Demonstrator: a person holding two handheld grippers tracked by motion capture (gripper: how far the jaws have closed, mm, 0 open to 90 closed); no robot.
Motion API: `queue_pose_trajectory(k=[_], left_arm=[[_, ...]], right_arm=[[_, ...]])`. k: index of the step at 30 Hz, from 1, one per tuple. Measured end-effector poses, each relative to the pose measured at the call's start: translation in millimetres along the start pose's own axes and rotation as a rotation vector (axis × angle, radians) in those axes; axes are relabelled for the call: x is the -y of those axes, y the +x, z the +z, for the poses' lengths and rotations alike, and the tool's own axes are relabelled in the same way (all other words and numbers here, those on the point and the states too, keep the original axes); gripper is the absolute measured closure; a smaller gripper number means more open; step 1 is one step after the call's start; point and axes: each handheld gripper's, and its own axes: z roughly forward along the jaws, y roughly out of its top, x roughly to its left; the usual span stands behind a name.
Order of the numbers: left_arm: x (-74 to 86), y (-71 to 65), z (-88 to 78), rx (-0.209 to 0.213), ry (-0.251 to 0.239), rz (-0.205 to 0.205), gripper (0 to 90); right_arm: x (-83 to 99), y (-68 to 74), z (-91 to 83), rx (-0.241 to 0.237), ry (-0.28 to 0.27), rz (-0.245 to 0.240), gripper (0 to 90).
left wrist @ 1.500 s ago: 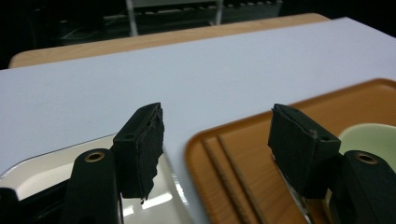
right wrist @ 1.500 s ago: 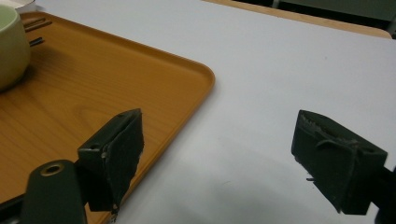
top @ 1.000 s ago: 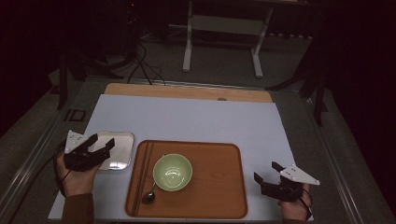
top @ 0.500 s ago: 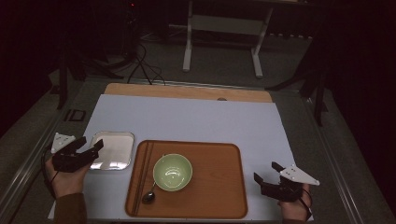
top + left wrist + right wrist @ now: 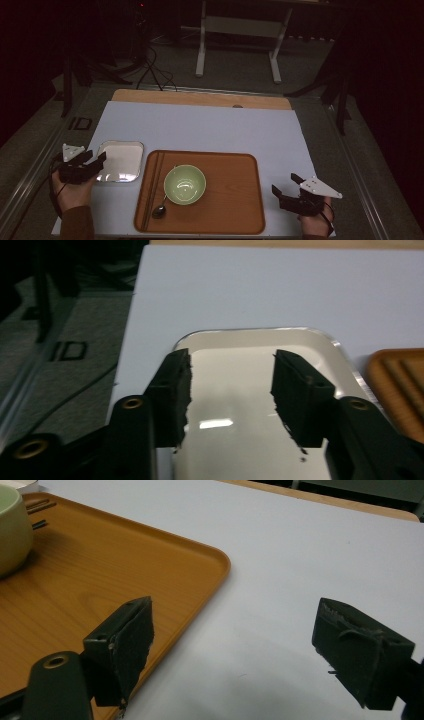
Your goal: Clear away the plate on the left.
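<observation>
The left gripper [image 5: 95, 162] sits at the left edge of the small metal tray [image 5: 120, 161], which lies flat on the pale surface [image 5: 210, 127] just left of the wooden tray [image 5: 230, 200], close to it though whether they touch cannot be told. In the left gripper view its jaws stand partly apart over the metal tray [image 5: 250, 390], one to each side of the near rim; they have just been closing, and nothing is pinched between them yet, only the shiny tray floor below. The step in hand looks like taking hold of this tray by its edge. To do it well, the jaws should come down so that one pad goes under or outside the raised rim and the other inside, rather than both sliding over the slick floor. The rim is thin and the metal smooth, so a grip squarely across the middle of the near side seems safest; a corner grip would likely let the tray swing. Lift level and slowly, keeping clear of the wooden tray, which holds a green bowl [image 5: 185, 184], a spoon [image 5: 161, 210] and chopsticks [image 5: 154, 187]. The right gripper [image 5: 285, 189] rests wide open and empty on the surface beside the wooden tray's right edge [image 5: 220, 565], free to steady things.
</observation>
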Motion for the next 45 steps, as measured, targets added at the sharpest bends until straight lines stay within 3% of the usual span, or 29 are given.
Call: queue_pose_trajectory(k=[3, 9, 22, 24, 34, 43, 45], left_arm=[[3.4, 4.7, 6.9, -0.025, 0.052, -0.015, 54.2], [11.9, 13.1, 20.2, -0.017, 0.133, -0.064, 57.2], [17.4, 23.9, 27.0, -0.004, 0.209, -0.135, 76.0], [18.4, 24.3, 28.8, -0.005, 0.229, -0.129, 77.5], [17.2, 31.9, 29.3, 0.037, 0.244, -0.165, 84.9], [20.7, 44.3, 27.5, 0.121, 0.225, -0.28, 88.1], [20.8, 44.7, 27.5, 0.124, 0.223, -0.285, 88.3]], right_arm=[[0.0, 0.2, 0.2, -0.001, 0.0, -0.002, 16.8], [0.0, 0.3, 0.2, -0.001, 0.001, -0.004, 16.8], [0.1, 0.2, 0.0, -0.001, 0.002, -0.003, 16.8], [0.1, 0.1, 0.0, 0.0, 0.002, -0.003, 16.8], [0.4, 0.5, 0.2, -0.002, 0.005, -0.001, 16.8], [0.4, 0.3, 0.3, -0.001, 0.006, 0.001, 16.8], [0.5, 0.2, 0.2, 0.0, 0.006, 0.002, 16.8]])
